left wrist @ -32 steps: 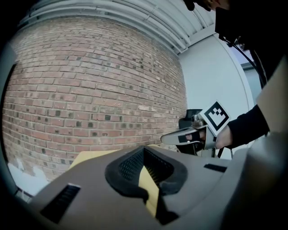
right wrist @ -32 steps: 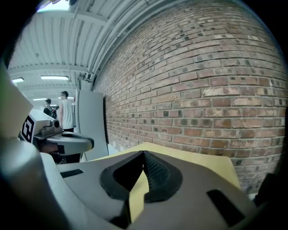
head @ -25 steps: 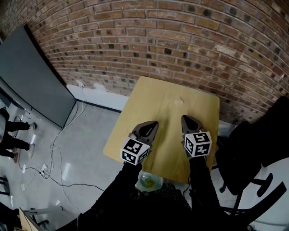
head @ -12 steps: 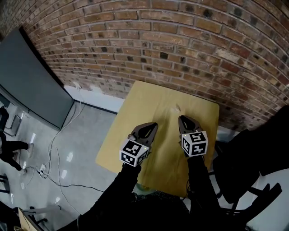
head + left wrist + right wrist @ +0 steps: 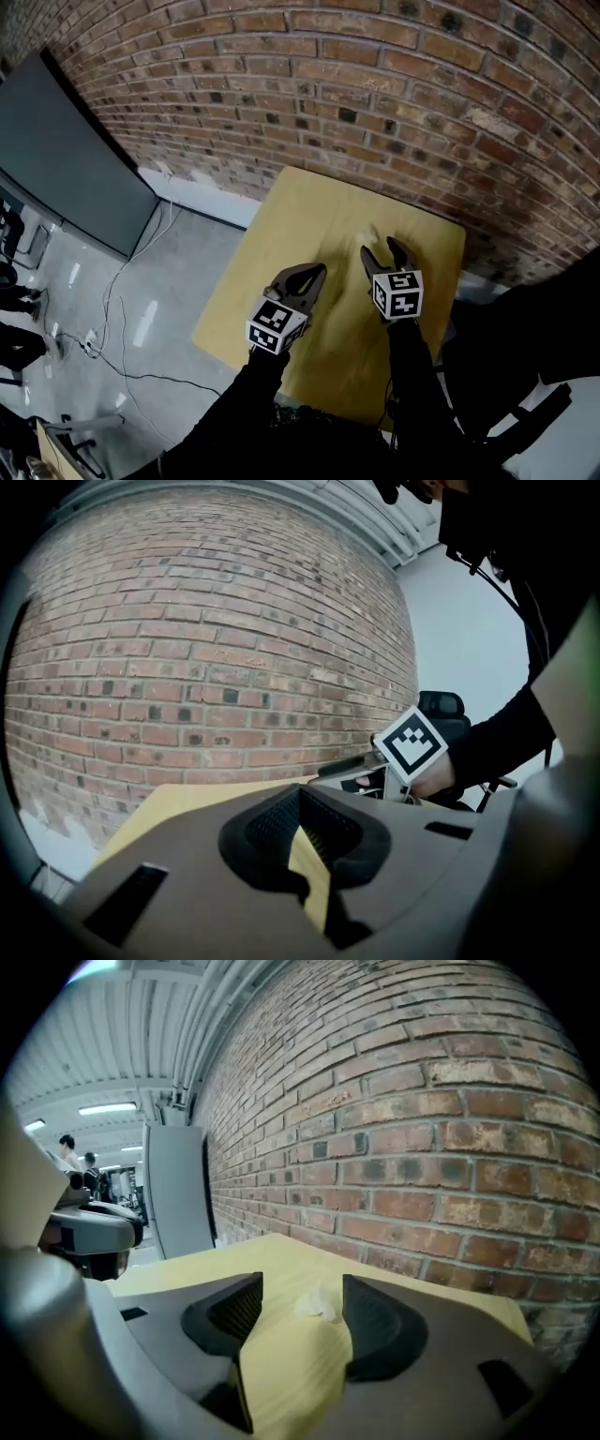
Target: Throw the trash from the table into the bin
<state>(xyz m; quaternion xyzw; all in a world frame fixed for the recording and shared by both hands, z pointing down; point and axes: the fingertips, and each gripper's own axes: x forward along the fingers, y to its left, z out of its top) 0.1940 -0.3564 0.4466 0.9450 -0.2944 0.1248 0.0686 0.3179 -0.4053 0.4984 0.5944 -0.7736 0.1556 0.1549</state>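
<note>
A small crumpled white tissue (image 5: 376,234) lies on the yellow wooden table (image 5: 309,206), toward its far side near the brick wall. My right gripper (image 5: 382,249) hovers just short of it. Its jaws have just been opening and now stand open. In the right gripper view the tissue (image 5: 317,1305) shows on the table just beyond the tips of the right gripper (image 5: 300,1288), untouched. My left gripper (image 5: 312,274) hangs over the table's middle, to the left of the right one. In its own view the left gripper (image 5: 302,810) is shut, with nothing held.
A brick wall (image 5: 394,112) runs close behind the table. A dark grey panel (image 5: 66,159) leans at the left, with cables (image 5: 112,309) on the floor below it. A black office chair (image 5: 525,347) stands at the table's right.
Both grippers moved forward over the table toward the wall and the tissue. The right jaws went from shut to open. The left jaws stayed shut.
</note>
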